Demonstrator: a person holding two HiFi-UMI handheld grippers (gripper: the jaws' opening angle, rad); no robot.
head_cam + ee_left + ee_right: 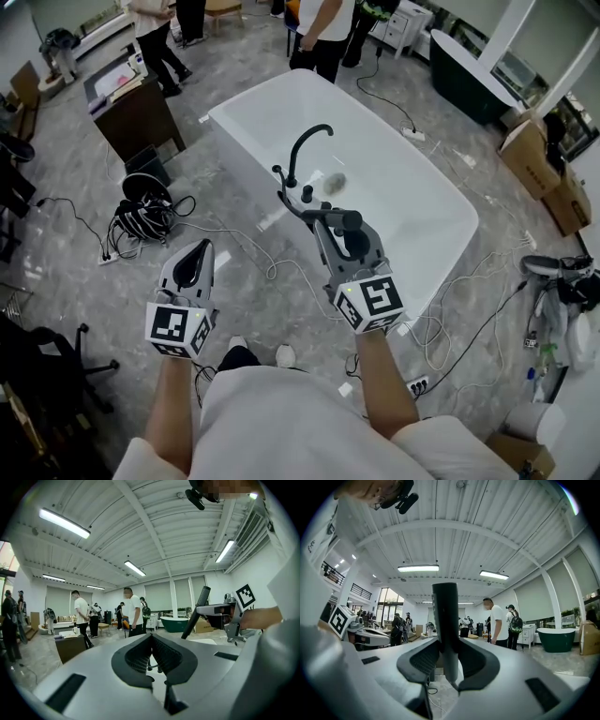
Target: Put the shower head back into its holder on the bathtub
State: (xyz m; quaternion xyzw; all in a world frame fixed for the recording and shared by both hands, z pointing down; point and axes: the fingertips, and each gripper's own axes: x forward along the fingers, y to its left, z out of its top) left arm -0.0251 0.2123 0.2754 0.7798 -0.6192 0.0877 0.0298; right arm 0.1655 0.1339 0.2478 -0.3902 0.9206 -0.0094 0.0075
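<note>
One shower head (446,620), a dark stick, is squeezed between the jaws of the right gripper (333,223), just beside the near rim of the one white tub (281,103). One black tap (305,145) bends over that rim. The left gripper (195,258) holds nothing, jaws together. The holder is hard to pick out.

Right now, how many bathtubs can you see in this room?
2. The white bathtub sits in the middle of the head view; the dark green bathtub farther back, upper right. Others may be hidden.
</note>
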